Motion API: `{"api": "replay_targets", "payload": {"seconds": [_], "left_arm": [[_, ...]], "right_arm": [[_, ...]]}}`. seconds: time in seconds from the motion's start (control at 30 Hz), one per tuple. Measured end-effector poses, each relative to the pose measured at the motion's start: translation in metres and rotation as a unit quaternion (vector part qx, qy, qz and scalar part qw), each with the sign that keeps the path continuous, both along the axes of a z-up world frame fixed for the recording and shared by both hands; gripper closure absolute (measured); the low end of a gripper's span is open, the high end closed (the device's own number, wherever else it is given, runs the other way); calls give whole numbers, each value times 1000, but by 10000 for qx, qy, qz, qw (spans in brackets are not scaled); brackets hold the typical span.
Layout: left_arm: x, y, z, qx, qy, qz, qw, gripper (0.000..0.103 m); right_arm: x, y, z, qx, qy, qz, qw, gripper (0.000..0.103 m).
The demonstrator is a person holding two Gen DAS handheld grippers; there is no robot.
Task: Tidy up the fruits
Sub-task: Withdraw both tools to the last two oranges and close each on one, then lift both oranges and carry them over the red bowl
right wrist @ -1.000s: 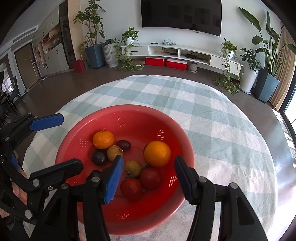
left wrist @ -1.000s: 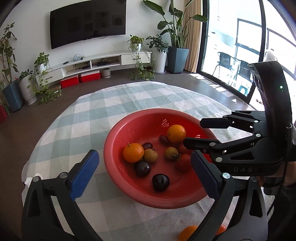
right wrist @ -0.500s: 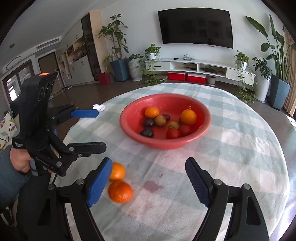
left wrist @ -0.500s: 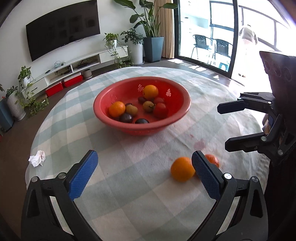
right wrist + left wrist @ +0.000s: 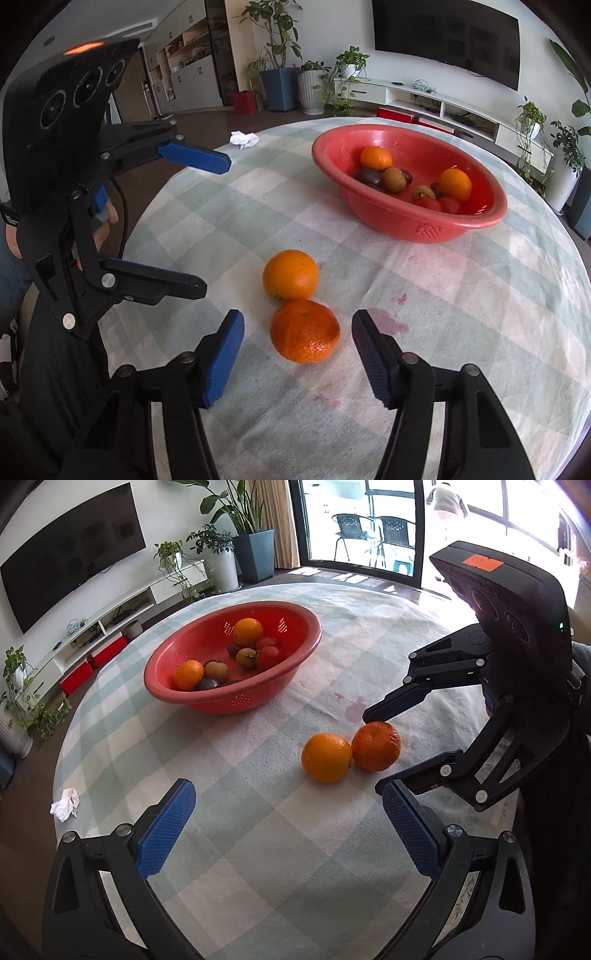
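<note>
A red bowl (image 5: 207, 698) holds several fruits: oranges, kiwis, plums, tomatoes. It also shows in the right wrist view (image 5: 421, 225). Two loose oranges touch each other on the checked tablecloth: a lighter orange (image 5: 326, 752) (image 5: 290, 274) and a darker mandarin (image 5: 376, 746) (image 5: 305, 331). My right gripper (image 5: 297, 352) is open, its jaws on either side of the darker mandarin, not touching it; it also shows in the left wrist view (image 5: 373, 753). My left gripper (image 5: 290, 823) is open and empty, set back from the lighter orange; it also shows in the right wrist view (image 5: 210, 225).
A crumpled white tissue (image 5: 65, 804) (image 5: 243, 139) lies near the table's far-left edge. Pink stains (image 5: 384, 321) mark the cloth beside the oranges. The round table's edge (image 5: 70, 716) drops to a dark floor. Plants, a TV unit and glass doors stand beyond.
Both grippers have pulled back from over the bowl to the near side of the table. The right gripper has come down around the darker mandarin. Both stay open.
</note>
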State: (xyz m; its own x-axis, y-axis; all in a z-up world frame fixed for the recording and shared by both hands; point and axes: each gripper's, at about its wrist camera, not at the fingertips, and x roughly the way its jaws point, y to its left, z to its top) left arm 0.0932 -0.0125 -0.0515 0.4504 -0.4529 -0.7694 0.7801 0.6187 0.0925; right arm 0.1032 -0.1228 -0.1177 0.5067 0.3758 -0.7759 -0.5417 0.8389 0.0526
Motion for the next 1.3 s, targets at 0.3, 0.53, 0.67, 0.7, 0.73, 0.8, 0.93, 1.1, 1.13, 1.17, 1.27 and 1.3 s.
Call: {"api": "replay_targets", "payload": {"seconds": [0.3,0.53,0.67,0.7,0.73,0.8,0.93,1.1,1.13,1.17,1.27,1.3], "left_arm": [[10,-1,-2,22,177,81,9998,0],[12,-7,-6,-13,273,57,9996,0],[13,-13,-10,1,335,88,9994,0],[14,-15,-11,-4,346,97,9994,0],[15,-17,-12,-2,357,105,9993,0],[17,-22,-15,9,390,131,9992,0],[24,-31,-21,-11,493,226,9985,0],[31,-40,-24,-201,664,347,9970,1],[31,-42,-24,-218,679,358,9968,1],[32,-44,-25,-224,695,364,9967,3],[33,-50,-29,-189,767,370,9962,18],[34,-51,-31,-161,773,391,9961,24]], "right_arm": [[8,1,-9,-97,229,-97,9996,56],[6,-4,-8,-6,261,-159,9995,60],[1,-7,-5,-10,242,-183,9995,61],[-1,-9,-4,-15,231,-231,9995,61],[-2,-12,-3,4,228,-294,9993,61],[-5,-21,0,76,233,-471,9986,61],[-10,-42,5,233,225,-899,9954,61],[-15,-60,11,447,204,-1176,9918,61],[-15,-61,11,469,195,-1192,9916,61],[-15,-61,11,481,187,-1201,9914,61],[-15,-62,12,519,183,-1193,9913,61],[-15,-62,12,525,182,-1189,9913,61]]}}
